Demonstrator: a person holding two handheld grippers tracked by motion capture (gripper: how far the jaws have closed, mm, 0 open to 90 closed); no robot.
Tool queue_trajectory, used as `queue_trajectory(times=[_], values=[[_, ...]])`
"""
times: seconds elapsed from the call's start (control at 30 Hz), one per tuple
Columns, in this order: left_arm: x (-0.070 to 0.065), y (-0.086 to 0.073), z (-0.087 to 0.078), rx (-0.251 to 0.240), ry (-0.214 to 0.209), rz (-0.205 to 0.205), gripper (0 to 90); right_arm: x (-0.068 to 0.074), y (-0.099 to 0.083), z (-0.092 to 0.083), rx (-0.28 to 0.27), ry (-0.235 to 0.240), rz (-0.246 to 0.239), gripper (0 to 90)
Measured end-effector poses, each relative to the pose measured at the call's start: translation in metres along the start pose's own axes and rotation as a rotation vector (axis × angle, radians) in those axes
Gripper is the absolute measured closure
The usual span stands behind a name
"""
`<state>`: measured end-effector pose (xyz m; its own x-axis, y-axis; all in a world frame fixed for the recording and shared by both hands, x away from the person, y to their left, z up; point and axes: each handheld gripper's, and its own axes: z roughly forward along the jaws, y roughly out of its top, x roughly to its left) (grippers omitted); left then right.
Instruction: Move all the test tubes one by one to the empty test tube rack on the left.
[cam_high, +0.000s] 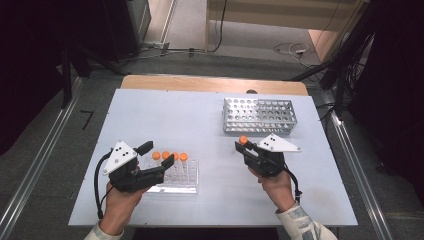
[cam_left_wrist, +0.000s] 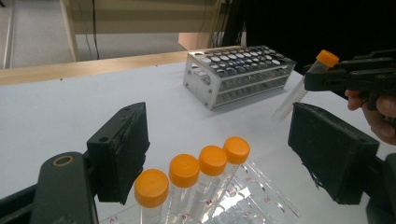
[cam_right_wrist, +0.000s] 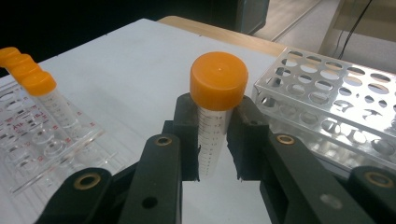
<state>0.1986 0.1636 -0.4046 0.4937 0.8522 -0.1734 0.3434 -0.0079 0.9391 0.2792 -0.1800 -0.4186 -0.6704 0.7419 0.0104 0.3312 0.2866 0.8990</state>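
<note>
A clear plastic rack (cam_high: 181, 188) near the table's front left holds several orange-capped tubes (cam_high: 183, 157) in a row. My left gripper (cam_high: 158, 153) hovers at that row, open, with one jaw on each side of the capped tubes (cam_left_wrist: 185, 171) and touching none. To the right, my right gripper (cam_high: 245, 145) is shut on one orange-capped tube (cam_right_wrist: 218, 81), gripped just below the cap and held upright above the table. From the left gripper view the held tube (cam_left_wrist: 299, 95) hangs tilted in the right gripper (cam_left_wrist: 327, 77), in front of the metal rack (cam_left_wrist: 243, 70).
A metal tube rack (cam_high: 260, 116) with many empty holes stands at the back right, just beyond the right gripper; its near corner (cam_right_wrist: 336, 102) is beside the held tube. The white table top (cam_high: 165, 115) ends in a wooden strip at the far edge.
</note>
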Motion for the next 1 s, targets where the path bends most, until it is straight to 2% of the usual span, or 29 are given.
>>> queue_trajectory(times=[0.2,0.3,0.63,1.0], values=[[-0.010,0.002,0.006,-0.002,-0.023,0.011,20.8,0.002,-0.003,-0.001,0.007,0.004,-0.004,72.5],[-0.015,0.003,0.010,0.007,-0.039,0.028,20.9,0.004,-0.004,-0.001,0.012,0.006,-0.006,72.5],[-0.026,0.001,0.017,0.017,-0.055,0.044,21.3,0.008,-0.009,0.001,0.036,0.005,-0.027,72.5],[-0.046,0.003,0.036,0.033,-0.107,0.074,22.3,0.015,-0.012,0.001,0.047,0.020,-0.042,72.5]])
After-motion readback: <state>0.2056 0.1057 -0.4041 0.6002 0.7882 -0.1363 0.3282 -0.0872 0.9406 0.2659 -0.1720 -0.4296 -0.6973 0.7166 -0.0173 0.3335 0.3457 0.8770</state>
